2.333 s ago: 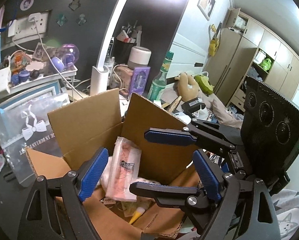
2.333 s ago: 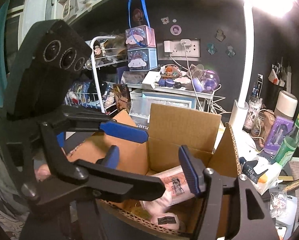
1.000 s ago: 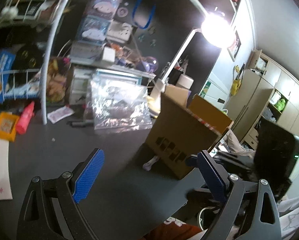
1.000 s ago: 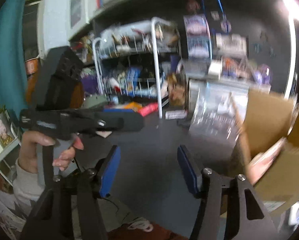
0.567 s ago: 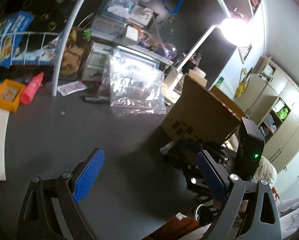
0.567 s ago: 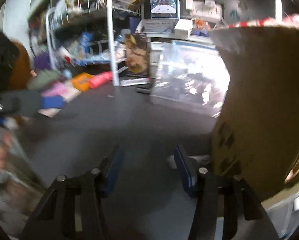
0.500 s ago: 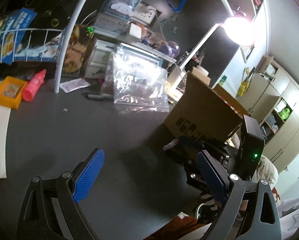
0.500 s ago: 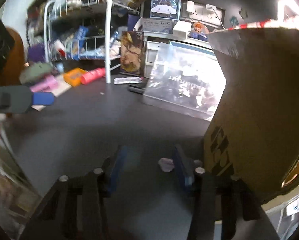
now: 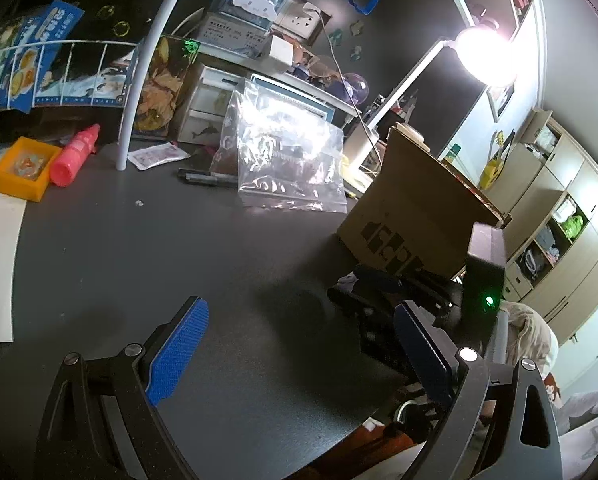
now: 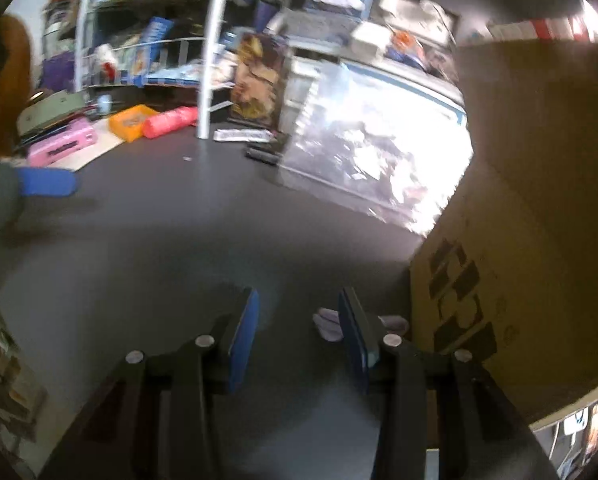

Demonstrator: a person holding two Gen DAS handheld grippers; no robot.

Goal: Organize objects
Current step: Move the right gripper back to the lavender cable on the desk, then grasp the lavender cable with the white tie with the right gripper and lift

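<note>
A brown cardboard box (image 9: 415,216) stands on the dark desk (image 9: 139,256); it fills the right side of the right wrist view (image 10: 531,208). A small pale lilac object (image 10: 327,326) lies on the desk at the foot of the box, partly hidden behind my right gripper's right finger. My right gripper (image 10: 299,312) is open, low over the desk, with the object at its right fingertip. In the left wrist view it shows as a black body (image 9: 383,300) by the box. My left gripper (image 9: 299,340) is open and empty above the desk.
A clear plastic bag (image 9: 287,164) leans against white drawers (image 9: 203,108) behind the box. A pink bottle (image 9: 75,156), an orange tray (image 9: 23,168), dark pens (image 9: 207,178) and a white rack pole (image 9: 139,92) stand at the far left. A desk lamp (image 9: 483,52) glares.
Both grippers left the box interior and swung out over the desk. My right gripper dropped low beside the box, bringing the lilac object to its right fingertip. My left gripper stayed open.
</note>
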